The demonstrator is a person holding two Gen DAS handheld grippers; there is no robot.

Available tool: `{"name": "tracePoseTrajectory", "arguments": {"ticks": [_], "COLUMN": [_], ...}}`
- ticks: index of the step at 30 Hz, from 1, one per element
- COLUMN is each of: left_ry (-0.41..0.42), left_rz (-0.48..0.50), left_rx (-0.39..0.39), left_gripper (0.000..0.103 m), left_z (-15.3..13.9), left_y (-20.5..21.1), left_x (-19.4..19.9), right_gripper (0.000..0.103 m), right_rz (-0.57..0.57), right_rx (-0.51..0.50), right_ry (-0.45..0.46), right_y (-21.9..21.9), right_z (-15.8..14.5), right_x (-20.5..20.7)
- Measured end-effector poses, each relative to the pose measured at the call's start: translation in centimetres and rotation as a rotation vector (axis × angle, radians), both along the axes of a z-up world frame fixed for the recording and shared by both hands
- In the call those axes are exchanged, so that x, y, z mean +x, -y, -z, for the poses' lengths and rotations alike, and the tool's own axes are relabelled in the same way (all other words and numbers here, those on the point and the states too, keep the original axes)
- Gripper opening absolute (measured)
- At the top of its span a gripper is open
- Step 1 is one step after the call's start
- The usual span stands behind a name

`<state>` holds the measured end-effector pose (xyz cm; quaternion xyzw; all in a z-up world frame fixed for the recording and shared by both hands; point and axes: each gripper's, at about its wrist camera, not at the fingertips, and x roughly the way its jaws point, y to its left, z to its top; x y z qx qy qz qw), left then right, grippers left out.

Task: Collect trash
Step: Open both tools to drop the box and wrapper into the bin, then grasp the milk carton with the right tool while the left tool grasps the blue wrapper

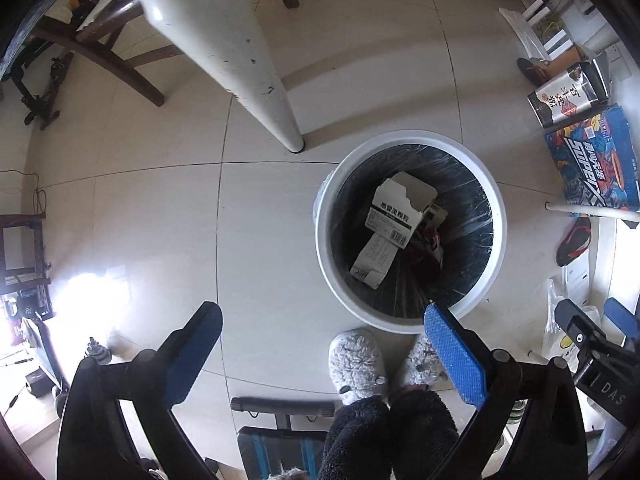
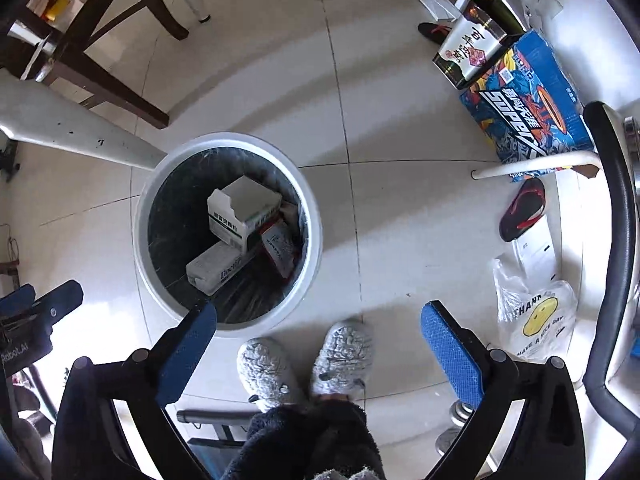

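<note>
Item: white bin with black liner, standing on the tiled floor. In the left wrist view it sits right of centre, above and between the pads but nearer the right-hand pad, whose tip overlaps its lower rim. In the right wrist view the bin sits left of centre, its lower rim just behind the tip of the left-hand pad.

Contents: white medicine box, open at the top, lying on a longer grey-white carton; a red-printed packet beside them. The carton's long axis runs from lower left to upper right in the right wrist view.

Left hand-held gripper: jaws spread wide, nothing between the pads, pointing down at the floor.

Right hand-held gripper: jaws likewise wide and empty, pointing down.

Below both: a person's grey fluffy slippers, touching the bin's near edge.

Possible remaining trash, judged only: clear plastic bag with a yellow face print, on the floor at lower right of the right wrist view, just beyond the right-hand pad. It lies on the side away from the bin, so the right hand-held gripper looks the nearer one for it.
</note>
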<state>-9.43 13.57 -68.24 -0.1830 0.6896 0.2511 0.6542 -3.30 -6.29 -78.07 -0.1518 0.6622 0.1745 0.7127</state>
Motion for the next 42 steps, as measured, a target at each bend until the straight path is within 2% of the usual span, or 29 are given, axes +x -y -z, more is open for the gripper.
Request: {"name": "tracePoseTrajectory", "arguments": {"ticks": [8, 17, 23, 28, 33, 39, 42], "left_ry": [0.020, 0.049, 0.060, 0.091, 0.127, 0.218, 0.309], "left_rz": [-0.011, -0.013, -0.012, 0.006, 0.004, 0.019, 0.043], "left_rx": [0.014, 0.002, -0.009, 0.006, -0.007, 0.059, 0.100], "left_gripper": [0.103, 0.103, 0.103, 0.103, 0.103, 0.103, 0.103], "left_z": [-3.5, -9.5, -15.8, -22.1, -27.3, -35.3, -39.4], "left_y": [0.8, 1.6, 2.0, 2.3, 2.4, 2.5, 2.3], "left_x": [-1.0, -3.1, -4.6, -6.0, -7.0, -5.4, -2.8], "right_gripper": [0.103, 0.103, 0.103, 0.103, 0.103, 0.103, 0.103], "right_rz": [-0.037, -0.051, -0.048, -0.050, -0.047, -0.001, 0.032], "right_rx": [-0.001, 0.020, 0.038, 0.069, 0.101, 0.183, 0.236], "right_ry": [0.016, 0.012, 0.012, 0.007, -0.008, -0.035, -0.029], "right_y": [-1.1, -0.7, 0.2, 1.1, 1.8, 2.7, 3.2], "right_z": [-3.3, -10.1, -17.2, -24.6, -31.2, -39.2, -43.5], "right_x": [-1.0, -2.9, -4.3, -5.7, -6.8, -7.3, -6.1]}}
